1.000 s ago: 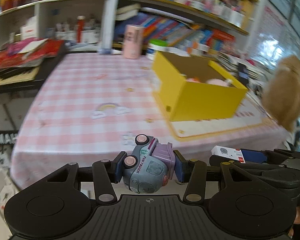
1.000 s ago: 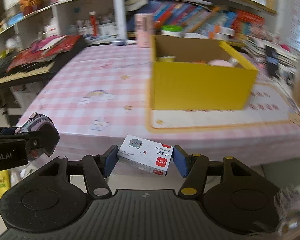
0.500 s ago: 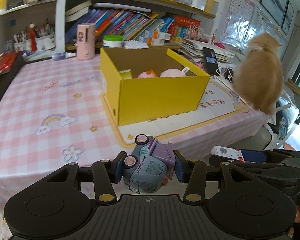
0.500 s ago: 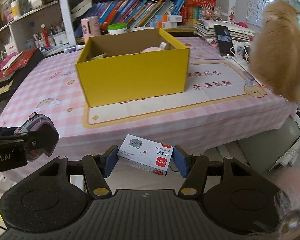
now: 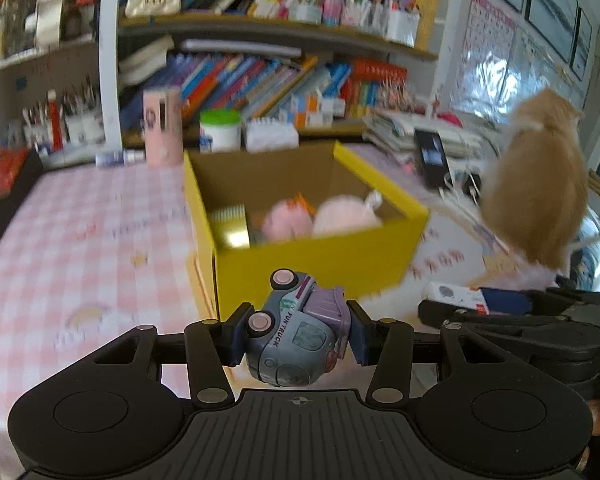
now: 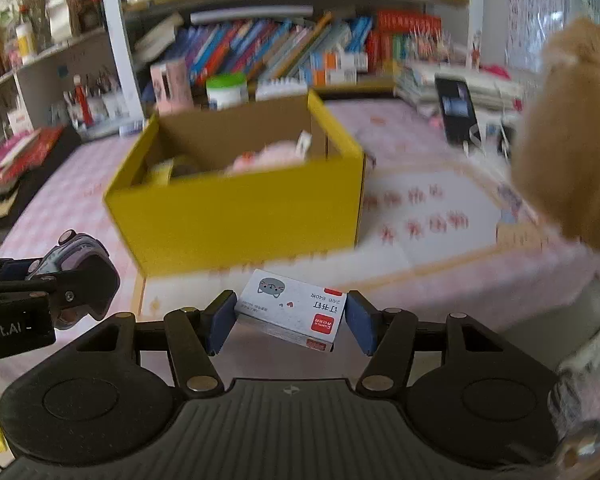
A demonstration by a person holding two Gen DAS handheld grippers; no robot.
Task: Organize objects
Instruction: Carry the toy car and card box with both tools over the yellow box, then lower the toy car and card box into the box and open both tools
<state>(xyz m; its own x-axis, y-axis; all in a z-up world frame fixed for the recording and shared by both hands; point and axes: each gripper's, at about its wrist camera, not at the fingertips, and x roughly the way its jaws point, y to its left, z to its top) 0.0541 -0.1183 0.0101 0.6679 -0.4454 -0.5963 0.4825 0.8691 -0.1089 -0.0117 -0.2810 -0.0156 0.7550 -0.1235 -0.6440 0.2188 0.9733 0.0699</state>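
Note:
My left gripper (image 5: 296, 334) is shut on a grey and purple toy truck (image 5: 296, 340), held in front of the near wall of a yellow cardboard box (image 5: 312, 264). The box holds pink plush toys (image 5: 324, 220). My right gripper (image 6: 290, 318) is shut on a small white staple box (image 6: 292, 312) with a cat print, held before the same yellow box (image 6: 236, 220). The right gripper and its staple box show at the right of the left wrist view (image 5: 460, 296); the left gripper with the truck shows at the left of the right wrist view (image 6: 72, 256).
The box stands on a table with a pink checked cloth (image 5: 80, 240). An orange cat (image 5: 540, 192) sits on the table's right end. A pink cylinder (image 5: 162, 128), a green-lidded tub (image 5: 220, 128) and a phone (image 5: 432, 156) stand behind. Bookshelves (image 5: 260, 80) fill the back.
Both grippers have moved forward and up toward the yellow box, which now looks larger and shows more of its inside. Both still hold their objects.

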